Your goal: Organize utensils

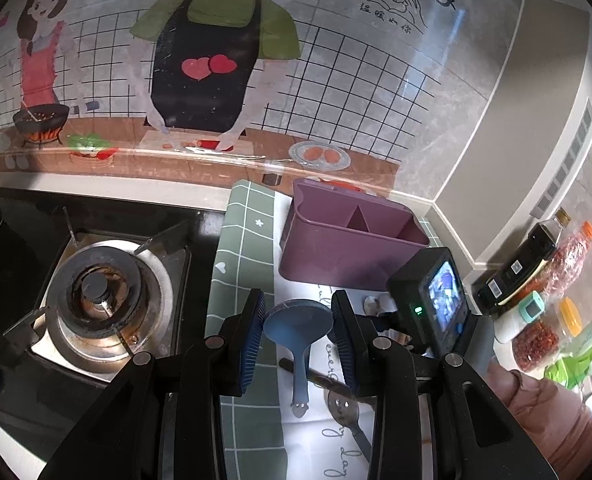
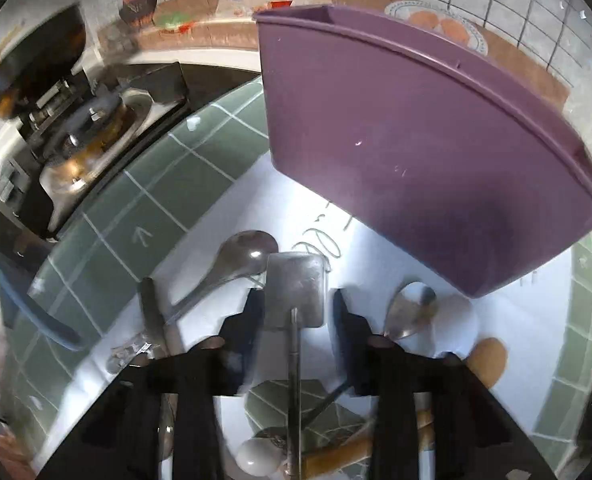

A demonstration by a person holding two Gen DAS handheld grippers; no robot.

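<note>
Fingers of our left gripper (image 1: pixel 298 322) stand apart around the round bowl of a blue plastic ladle (image 1: pixel 298 330), with small gaps on both sides, so nothing is pinched. Our right gripper (image 2: pixel 298 300) holds its fingers apart too, flanking the flat blade of a steel spatula (image 2: pixel 296 294) without clearly pressing it. Both utensils lie on a white-and-green checked cloth (image 1: pixel 243 248) on the counter, with 2 steel spoons (image 2: pixel 235 264) nearby. Just beyond them sits the purple plastic utensil holder (image 1: pixel 348 240), divided into compartments, beside a gas burner (image 1: pixel 99 292).
</note>
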